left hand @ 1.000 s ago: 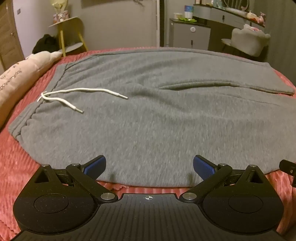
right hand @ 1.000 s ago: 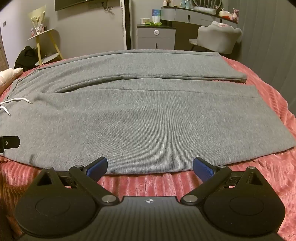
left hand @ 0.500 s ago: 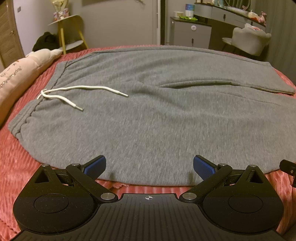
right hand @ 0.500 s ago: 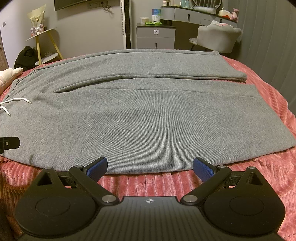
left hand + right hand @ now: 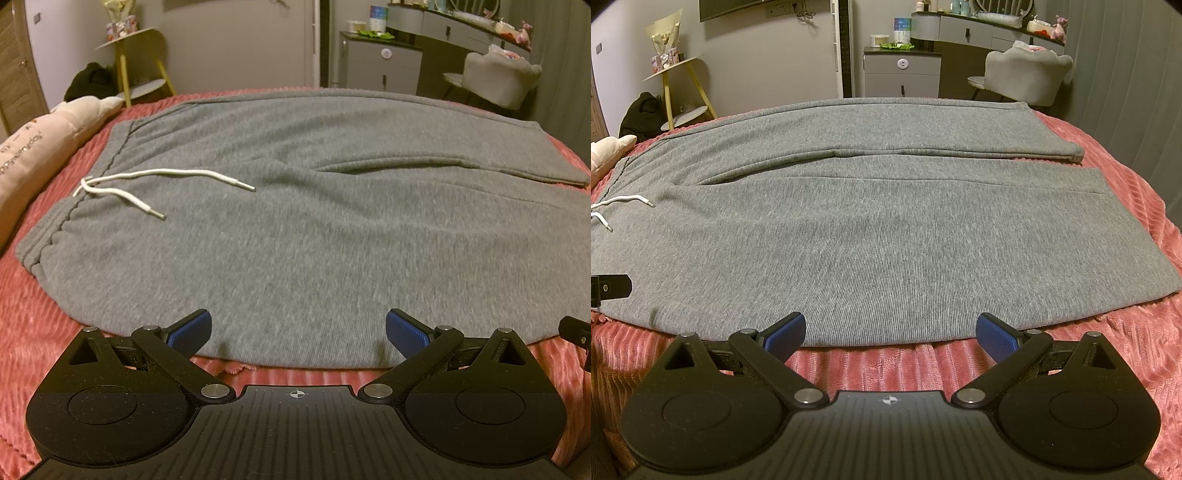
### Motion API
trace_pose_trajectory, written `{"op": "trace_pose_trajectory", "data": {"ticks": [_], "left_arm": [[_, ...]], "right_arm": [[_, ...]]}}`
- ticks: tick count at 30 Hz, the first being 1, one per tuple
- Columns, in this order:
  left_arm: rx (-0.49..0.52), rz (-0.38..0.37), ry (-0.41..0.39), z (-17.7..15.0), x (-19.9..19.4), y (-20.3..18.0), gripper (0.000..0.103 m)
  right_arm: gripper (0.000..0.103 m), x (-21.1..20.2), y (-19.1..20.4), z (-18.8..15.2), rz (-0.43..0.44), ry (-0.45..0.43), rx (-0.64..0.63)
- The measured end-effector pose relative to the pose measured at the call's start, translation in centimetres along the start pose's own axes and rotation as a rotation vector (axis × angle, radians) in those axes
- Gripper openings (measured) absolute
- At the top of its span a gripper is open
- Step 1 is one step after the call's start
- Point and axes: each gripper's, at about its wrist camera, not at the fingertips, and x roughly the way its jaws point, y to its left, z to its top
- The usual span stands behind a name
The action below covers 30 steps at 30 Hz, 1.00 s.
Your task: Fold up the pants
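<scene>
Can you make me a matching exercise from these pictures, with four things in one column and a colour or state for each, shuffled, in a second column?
Things:
1. grey sweatpants
2. ribbed bedspread
3. thin drawstring cord
4. left tool

Colour or state:
A. white, lying loose near the waistband
B. open, blue pads apart, holding nothing
C. spread flat, both legs side by side
D. pink-red, under the garment

Pairs: 1-C, 2-D, 3-A, 4-B
</scene>
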Motion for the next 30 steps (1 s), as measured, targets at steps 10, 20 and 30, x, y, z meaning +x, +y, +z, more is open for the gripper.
{"op": "trace_pose_trajectory", "data": {"ticks": [10, 20, 30], "left_arm": [[0.004, 0.001, 0.006, -0.08, 0.09, -0.11, 0.103], [0.008, 0.002, 0.012, -0.21, 0.09, -0.20, 0.103], [0.008, 0.003, 0.013, -0.18, 0.10, -0.20, 0.103]], "right_arm": [[0.099, 0.03, -0.04, 0.02, 0.000, 0.001, 0.001], [0.099, 0.04, -0.07, 0.02, 0.001, 0.001, 0.002], [0.099, 0.02, -0.09, 0.03, 0.002, 0.001, 0.003]]}}
